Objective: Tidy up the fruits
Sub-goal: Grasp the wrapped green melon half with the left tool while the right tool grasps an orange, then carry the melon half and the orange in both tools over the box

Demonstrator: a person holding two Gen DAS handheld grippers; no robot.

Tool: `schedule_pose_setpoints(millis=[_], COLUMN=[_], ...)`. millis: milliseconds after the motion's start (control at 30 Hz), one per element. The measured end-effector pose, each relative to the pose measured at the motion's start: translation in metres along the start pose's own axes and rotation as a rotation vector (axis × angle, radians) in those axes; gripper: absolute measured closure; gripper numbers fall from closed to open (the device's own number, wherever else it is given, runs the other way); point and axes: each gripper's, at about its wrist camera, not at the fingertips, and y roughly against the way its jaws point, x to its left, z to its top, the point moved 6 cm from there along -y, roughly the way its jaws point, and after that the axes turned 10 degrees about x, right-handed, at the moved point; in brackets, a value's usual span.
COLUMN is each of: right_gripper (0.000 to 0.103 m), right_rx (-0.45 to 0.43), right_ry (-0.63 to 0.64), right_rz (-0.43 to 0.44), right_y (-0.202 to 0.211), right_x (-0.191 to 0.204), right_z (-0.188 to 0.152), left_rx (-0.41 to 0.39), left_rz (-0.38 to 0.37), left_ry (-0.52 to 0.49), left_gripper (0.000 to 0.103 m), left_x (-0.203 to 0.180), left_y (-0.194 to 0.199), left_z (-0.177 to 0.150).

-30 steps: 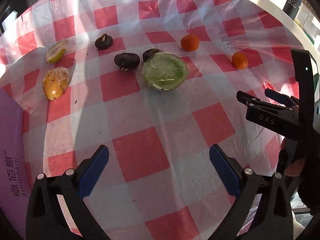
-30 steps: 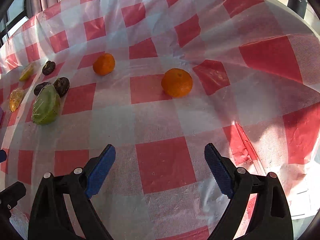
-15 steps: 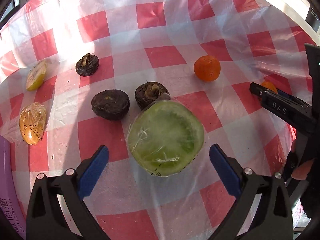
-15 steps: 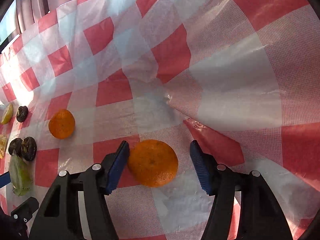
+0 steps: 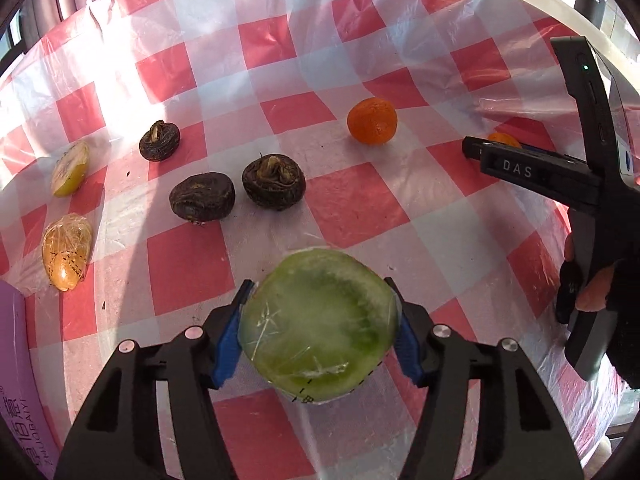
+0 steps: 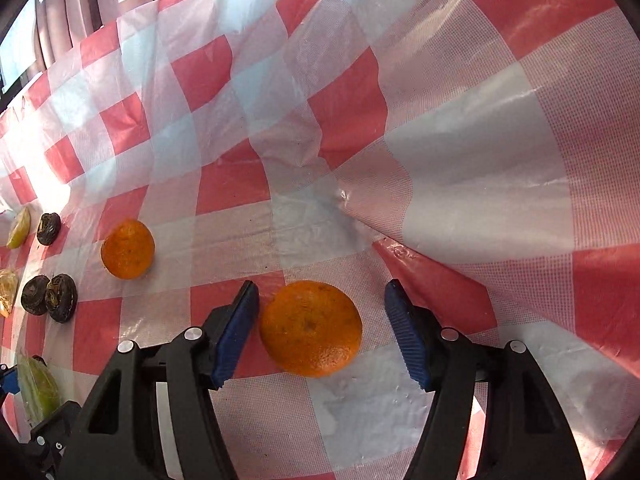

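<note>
My left gripper (image 5: 318, 334) is shut on a plastic-wrapped green melon half (image 5: 320, 324), blue pads against both its sides, on the red-and-white checked cloth (image 5: 280, 40). My right gripper (image 6: 322, 336) is open around an orange (image 6: 311, 328) that rests on the cloth, with gaps on both sides. A second orange (image 5: 372, 121) lies farther off; it also shows in the right wrist view (image 6: 128, 249). Three dark brown fruits (image 5: 202, 197) (image 5: 274, 182) (image 5: 159, 141) lie beyond the melon.
A yellow fruit wedge (image 5: 70, 168) and a wrapped orange-yellow piece (image 5: 66, 250) lie at the left. A purple box (image 5: 20, 380) stands at the lower left edge. The right gripper's body and hand (image 5: 592, 200) occupy the right side. The cloth is wrinkled near the orange (image 6: 360, 208).
My left gripper moved forward and shut on the green melon half. My right gripper came up to the orange and now straddles it, jaws narrowed but still apart.
</note>
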Motion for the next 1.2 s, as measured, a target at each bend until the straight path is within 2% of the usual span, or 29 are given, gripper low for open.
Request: schedule_pose_setpoints(millis=[167,267,433,633,800,900,1200], right_gripper=[0.040,0.061,0.062,0.062,0.062,0.062,0.062], right_rx=[-0.003,-0.011,0.027,0.139,0.215,0.224,0.205], right_ry=[0.007,0.020,0.021,0.042,0.007,0.000,0.009], right_rz=[-0.001,-0.012,0.043,0.148,0.189,0.192,0.208], right_y=[0.000,0.005,0.038,0.086,0.109,0.121,0.142], right_x=[0.006,0.012,0.032,0.066,0.085,0.098,0.151], right_z=[0.001,-0.004,-0.055,-0.148,-0.196,-0.213,-0.215], left_rx=[0.031,0.066,0.076,0.043,0.010,-0.005,-0.095], left_rz=[-0.038,-0.057,-0.082,-0.082,-0.111,-0.129,-0.199], left_ry=[-0.046,-0.091,-0.115,-0.061,-0.054,-0.070,-0.162], left_gripper=[0.041,0.041,0.041,0.041,0.041,0.041,0.041], left_x=[-0.017,-0.029,-0.022,0.016,0.040,0.050,0.065], left_y=[0.023,0.033,0.048,0.061,0.087,0.103,0.155], left_z=[-0.052,-0.084,-0.118,-0.124,-0.128,-0.134,-0.143])
